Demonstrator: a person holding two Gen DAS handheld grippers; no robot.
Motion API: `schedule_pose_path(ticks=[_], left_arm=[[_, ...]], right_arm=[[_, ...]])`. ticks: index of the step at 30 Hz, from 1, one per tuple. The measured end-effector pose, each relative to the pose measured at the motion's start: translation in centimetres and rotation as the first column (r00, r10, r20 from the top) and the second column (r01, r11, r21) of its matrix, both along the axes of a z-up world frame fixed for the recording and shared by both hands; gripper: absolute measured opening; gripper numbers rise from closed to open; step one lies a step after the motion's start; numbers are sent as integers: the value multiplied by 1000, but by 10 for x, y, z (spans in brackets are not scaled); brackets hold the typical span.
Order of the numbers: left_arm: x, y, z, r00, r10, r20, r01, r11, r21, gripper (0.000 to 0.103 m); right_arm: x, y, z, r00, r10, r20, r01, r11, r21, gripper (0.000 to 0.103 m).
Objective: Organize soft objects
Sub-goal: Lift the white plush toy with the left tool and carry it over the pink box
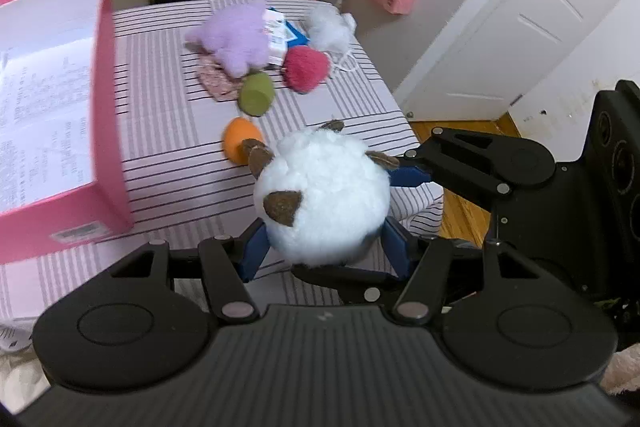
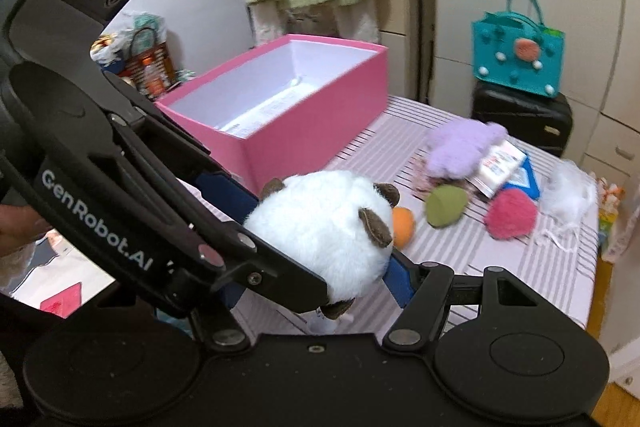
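A round white plush toy with brown felt patches [image 1: 324, 203] hangs above the striped table's near right corner, pinched from two sides. My left gripper [image 1: 326, 247] is shut on its lower part. My right gripper [image 2: 320, 267] is shut on it too; its fingers [image 1: 412, 175] reach in from the right. The toy also shows in the right wrist view [image 2: 332, 227]. An open pink box [image 2: 304, 107] stands on the table's left side, with only printed paper inside. Purple [image 1: 240, 35], magenta [image 1: 306, 69], green [image 1: 256, 95] and orange [image 1: 240, 141] soft pieces lie on the table.
A white fluff clump [image 1: 332, 27], a blue-white packet [image 1: 282, 31] and a patterned cloth [image 1: 216, 81] lie among the soft pieces. A black suitcase [image 2: 520, 119] with a teal bag [image 2: 516, 51] stands behind the table. A white door [image 1: 520, 15] is to the right.
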State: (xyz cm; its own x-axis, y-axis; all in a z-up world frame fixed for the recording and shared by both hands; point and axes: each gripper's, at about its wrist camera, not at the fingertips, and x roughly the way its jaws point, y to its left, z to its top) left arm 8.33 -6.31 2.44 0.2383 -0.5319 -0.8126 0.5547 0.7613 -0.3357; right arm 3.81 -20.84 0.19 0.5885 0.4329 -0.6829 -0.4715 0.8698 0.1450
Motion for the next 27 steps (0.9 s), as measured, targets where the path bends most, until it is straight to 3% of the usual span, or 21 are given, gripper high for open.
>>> schedule_pose_path(ticks=[14, 27], left_arm=[[14, 61, 37, 987, 144, 68, -142, 989, -38, 59], [69, 106, 68, 946, 262, 190, -246, 964, -103, 59]], right_arm=[[26, 53, 36, 985, 157, 73, -155, 987, -30, 73], [92, 88, 73, 947, 244, 211, -249, 969, -3, 73]])
